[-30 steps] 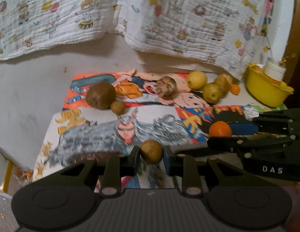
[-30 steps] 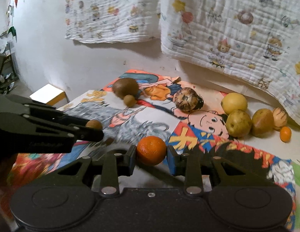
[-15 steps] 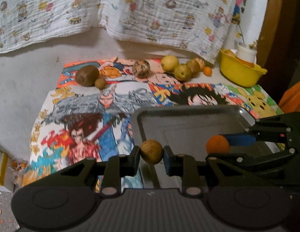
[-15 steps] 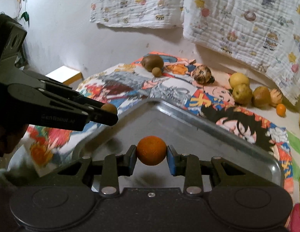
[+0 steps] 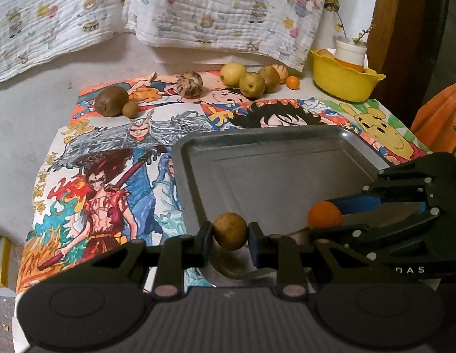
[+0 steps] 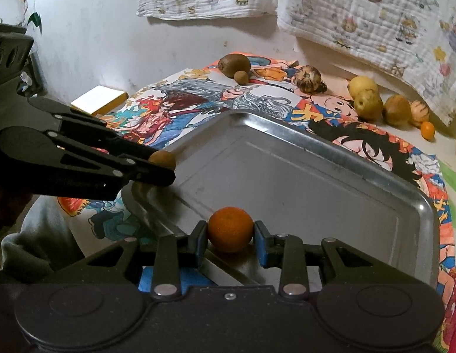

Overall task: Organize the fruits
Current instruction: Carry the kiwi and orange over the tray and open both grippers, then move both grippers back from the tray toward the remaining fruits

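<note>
Fruit in hand: a small brown fruit (image 5: 230,231) sits clamped between the pads of the left gripper (image 5: 230,232) at lower centre of the left wrist view, and an orange (image 6: 230,229) is pinched the same way in the right gripper (image 6: 230,231) at lower centre of the right wrist view.
Grip: both sets of jaws are closed on their fruit, pads pressing the sides, neither fruit resting on anything.
Tray: the empty metal tray (image 5: 286,158) fills the middle of both views, directly beyond and beneath both fruits; the brown fruit hangs near the tray's left rim, the orange further inside.
Step in hand: judged to be setting both fruits down in the tray.
Doing it well: lower each fruit until it meets the tray floor before easing the jaws apart, since round fruit dropped on bare metal will likely roll; the brown fruit should move inward from the rim first.
Spacing: the two grippers are near each other, so release apart to avoid a knock.
Still waiting: a kiwi (image 5: 111,100), a striped fruit (image 5: 189,84) and a cluster of yellow fruits (image 5: 251,81) lie on the cartoon mat (image 5: 110,158) in the upper part of the frame.
Far right: a yellow bowl (image 5: 342,83) stands at the back edge.
</note>
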Demonstrator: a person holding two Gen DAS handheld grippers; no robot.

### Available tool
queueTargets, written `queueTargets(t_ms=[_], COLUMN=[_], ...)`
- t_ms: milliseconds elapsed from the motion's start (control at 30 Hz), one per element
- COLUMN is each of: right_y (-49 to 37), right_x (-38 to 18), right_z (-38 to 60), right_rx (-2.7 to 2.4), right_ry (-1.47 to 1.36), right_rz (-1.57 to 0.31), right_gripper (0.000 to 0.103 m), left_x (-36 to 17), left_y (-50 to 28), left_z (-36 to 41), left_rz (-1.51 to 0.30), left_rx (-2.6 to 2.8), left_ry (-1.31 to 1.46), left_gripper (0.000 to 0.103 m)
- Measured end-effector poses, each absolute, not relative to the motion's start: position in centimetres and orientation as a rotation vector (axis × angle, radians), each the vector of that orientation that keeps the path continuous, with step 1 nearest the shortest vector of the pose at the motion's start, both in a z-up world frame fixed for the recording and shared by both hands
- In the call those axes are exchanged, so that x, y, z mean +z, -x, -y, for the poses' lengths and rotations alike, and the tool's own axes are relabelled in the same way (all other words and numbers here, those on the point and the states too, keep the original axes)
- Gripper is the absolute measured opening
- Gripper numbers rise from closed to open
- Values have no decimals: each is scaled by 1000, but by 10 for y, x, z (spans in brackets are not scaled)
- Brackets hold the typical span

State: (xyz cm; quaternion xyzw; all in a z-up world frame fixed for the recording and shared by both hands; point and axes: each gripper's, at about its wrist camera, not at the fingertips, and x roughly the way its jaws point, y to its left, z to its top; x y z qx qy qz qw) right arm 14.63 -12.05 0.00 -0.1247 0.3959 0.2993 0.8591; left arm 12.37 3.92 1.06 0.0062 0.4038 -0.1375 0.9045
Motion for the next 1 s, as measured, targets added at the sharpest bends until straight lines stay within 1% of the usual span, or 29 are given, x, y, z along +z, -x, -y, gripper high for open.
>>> queueTargets(t_ms=[267,333,367,467,500,533,567,600,700,800,833,867,900,1000], right_y=[-145,-144,-143,-141,-139,-138,-136,-133,-127,-121,-119,-117,-115,-109], right_x=[1,2,3,6,7,9,10,12,14,16,17,18,19,23], right_z=[123,124,125,129,130,132,133,134,138,143,144,146,148,154], right_rx=[629,630,629,621,619,617,614,611,602,582,571,562,552,524], right_ry=[252,246,242,229,225,221,218,217,218,214,213,213,217,259], right_rz=[-830,-828,-825,-819,-817,-815,-813,-813,-813,-819,-821,-822,-823,-819], right_gripper=[37,40,44,52,58,61,67,70,82,88,92,96,98,99], left_x=[4,5,5,8,10,12,13,15,17,18,18,18,18,16], left_y=[-122,-121,-121,-116,-113,-110,-107,-103,-94,-86,-84,-82,-79,-75], left_z=[-36,-36,-36,-37,-37,-36,-36,-36,-37,-40,-41,-42,-44,-50], left_rz=[-853,-852,-851,-841,-835,-828,-820,-809,-807,-809,-812,-814,-817,-833], left_rx=[-290,-291,-292,-303,-309,-305,-299,-298,-303,-302,-302,-302,-302,-299], left_ry=[-3,-3,-3,13,18,12,0,-20,-51,-67,-72,-76,-80,-90], left_gripper=[29,31,33,46,55,68,73,79,84,93,96,97,99,102])
